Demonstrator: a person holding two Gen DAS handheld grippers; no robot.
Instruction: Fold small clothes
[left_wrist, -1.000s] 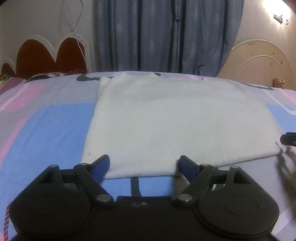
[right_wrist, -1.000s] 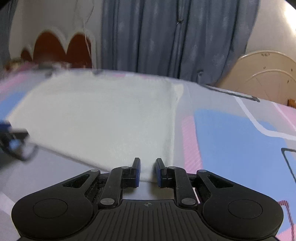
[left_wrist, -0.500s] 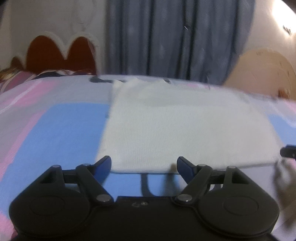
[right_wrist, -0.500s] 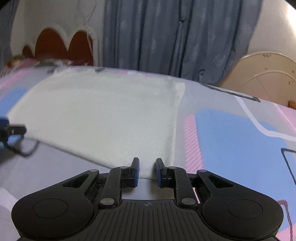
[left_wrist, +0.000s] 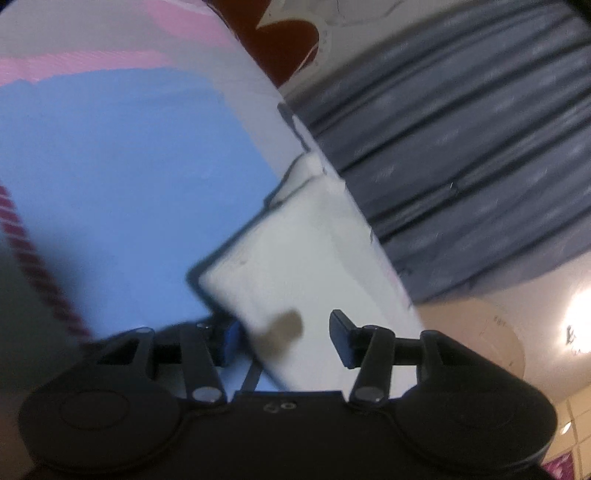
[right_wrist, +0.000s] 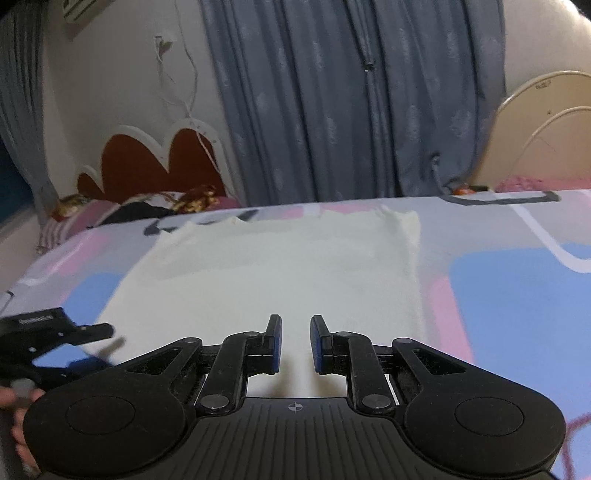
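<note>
A cream knit garment (right_wrist: 288, 273) lies flat on the patterned bed sheet (right_wrist: 517, 295). It also shows in the left wrist view (left_wrist: 306, 266), which is rolled sideways and blurred. My left gripper (left_wrist: 284, 339) is open, its jaws set either side of the garment's near left corner. It appears in the right wrist view (right_wrist: 55, 336) at the garment's left edge. My right gripper (right_wrist: 295, 343) stands over the garment's near edge with a narrow gap between its jaws and nothing held.
A red and white headboard (right_wrist: 155, 162) and a pillow (right_wrist: 140, 208) stand at the far left. Grey-blue curtains (right_wrist: 351, 99) hang behind the bed. A cream round board (right_wrist: 546, 129) leans at the far right.
My left gripper has rolled sharply sideways and moved to the garment's left corner. My right gripper has risen and shifted left over the near edge. The garment lies as before.
</note>
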